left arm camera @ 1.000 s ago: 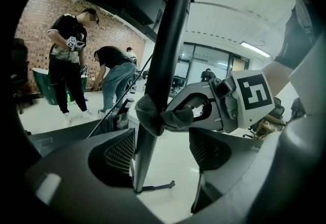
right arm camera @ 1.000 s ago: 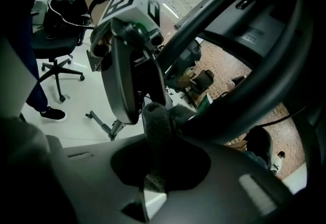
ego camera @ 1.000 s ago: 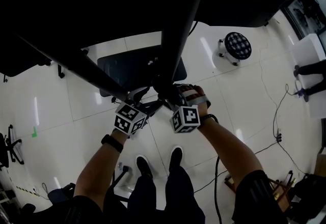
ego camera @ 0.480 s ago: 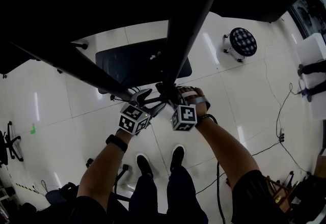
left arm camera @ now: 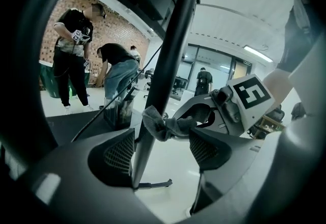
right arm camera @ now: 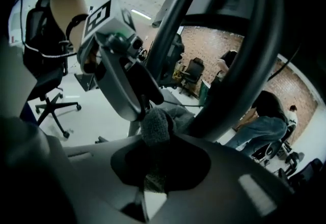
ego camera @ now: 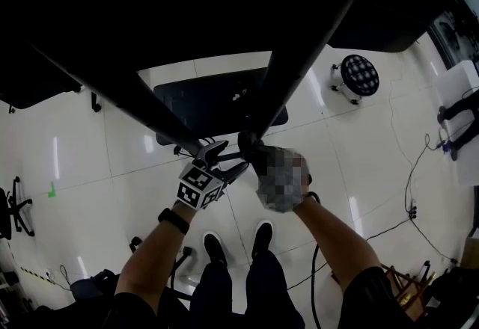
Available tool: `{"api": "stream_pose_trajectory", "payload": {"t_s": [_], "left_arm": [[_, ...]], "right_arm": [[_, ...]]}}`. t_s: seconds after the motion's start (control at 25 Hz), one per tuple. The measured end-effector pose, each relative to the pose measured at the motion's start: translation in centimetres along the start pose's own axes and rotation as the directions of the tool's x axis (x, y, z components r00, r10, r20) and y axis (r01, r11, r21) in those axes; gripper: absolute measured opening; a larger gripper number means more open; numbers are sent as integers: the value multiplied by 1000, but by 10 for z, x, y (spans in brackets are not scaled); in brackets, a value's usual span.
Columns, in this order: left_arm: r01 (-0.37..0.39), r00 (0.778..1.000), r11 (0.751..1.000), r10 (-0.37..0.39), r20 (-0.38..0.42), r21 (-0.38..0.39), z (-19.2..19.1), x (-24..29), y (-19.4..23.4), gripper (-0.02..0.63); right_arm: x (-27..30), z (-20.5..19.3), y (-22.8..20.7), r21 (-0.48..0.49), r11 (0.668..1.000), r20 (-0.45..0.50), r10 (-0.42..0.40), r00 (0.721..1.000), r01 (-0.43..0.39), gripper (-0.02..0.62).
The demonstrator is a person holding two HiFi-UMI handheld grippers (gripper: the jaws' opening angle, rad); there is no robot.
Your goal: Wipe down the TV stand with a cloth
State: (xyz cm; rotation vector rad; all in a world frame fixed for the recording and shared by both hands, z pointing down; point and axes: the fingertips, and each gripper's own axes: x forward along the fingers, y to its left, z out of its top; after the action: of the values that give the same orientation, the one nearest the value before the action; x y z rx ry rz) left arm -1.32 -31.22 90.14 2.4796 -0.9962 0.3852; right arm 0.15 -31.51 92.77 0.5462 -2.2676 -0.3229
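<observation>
Against the TV stand's pole (left arm camera: 168, 55), the right gripper (right arm camera: 153, 167) is clenched on a grey cloth (right arm camera: 155, 126); the left gripper (left arm camera: 162, 150) is spread wide, straddling that pole.

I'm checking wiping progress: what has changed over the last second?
Little visibly changed. The left gripper and right gripper stayed side by side low on the black metal stand pole, which only leans further right in the head view. The right gripper is shut on the grey cloth against the pole; the left gripper's jaws stand apart around it.
</observation>
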Motion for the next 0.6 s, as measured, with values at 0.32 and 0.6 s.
{"api": "stream_pose_trajectory", "payload": {"t_s": [0.32, 0.6], "left_arm": [[58, 996, 995, -63, 65, 79, 54, -100, -62, 362], [65, 993, 996, -70, 90, 54, 91, -198, -114, 342]], "right_arm": [[-107, 97, 11, 177, 984, 180, -11, 984, -21, 44], [-199, 164, 22, 233, 972, 262, -44, 964, -19, 43]]}}
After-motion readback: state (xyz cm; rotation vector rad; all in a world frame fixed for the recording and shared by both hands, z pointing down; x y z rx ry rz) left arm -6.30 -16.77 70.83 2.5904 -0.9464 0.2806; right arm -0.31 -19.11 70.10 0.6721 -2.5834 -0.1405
